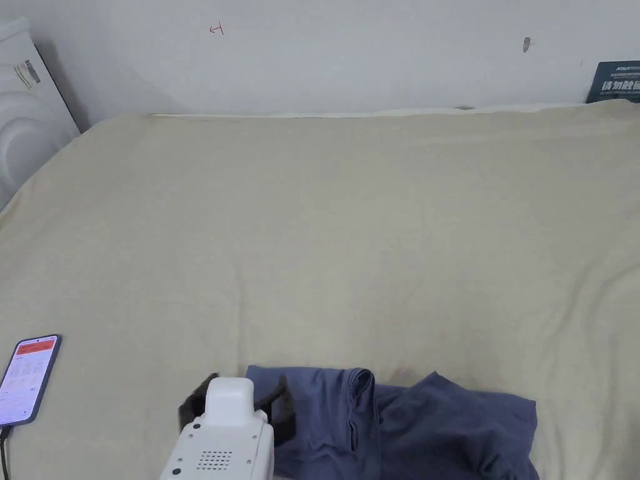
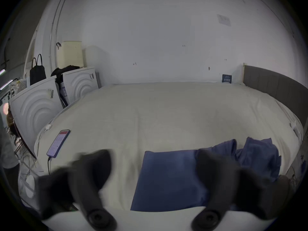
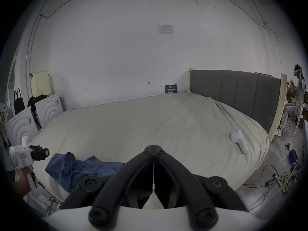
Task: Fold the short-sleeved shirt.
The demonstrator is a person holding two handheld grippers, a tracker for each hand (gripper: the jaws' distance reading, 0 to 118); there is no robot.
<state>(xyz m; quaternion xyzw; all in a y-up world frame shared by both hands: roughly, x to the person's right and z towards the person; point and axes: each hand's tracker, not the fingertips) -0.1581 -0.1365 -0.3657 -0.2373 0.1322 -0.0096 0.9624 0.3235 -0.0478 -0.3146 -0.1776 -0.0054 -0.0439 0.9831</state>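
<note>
A blue short-sleeved shirt lies rumpled near the front edge of the beige bed. Its left part looks flat and its right part is bunched. My left gripper hovers at the shirt's left edge, jaws wide open, nothing between them. In its own view the shirt's flat panel lies between and beyond the two black jaws. My right gripper is shut with nothing in it, held above the bed edge to the right of the shirt. The left gripper shows far left there.
A phone with a lit screen lies on the bed at the front left, its cable running off the edge. A white controller rests near the grey headboard. White appliances stand at the left. A person sits far right.
</note>
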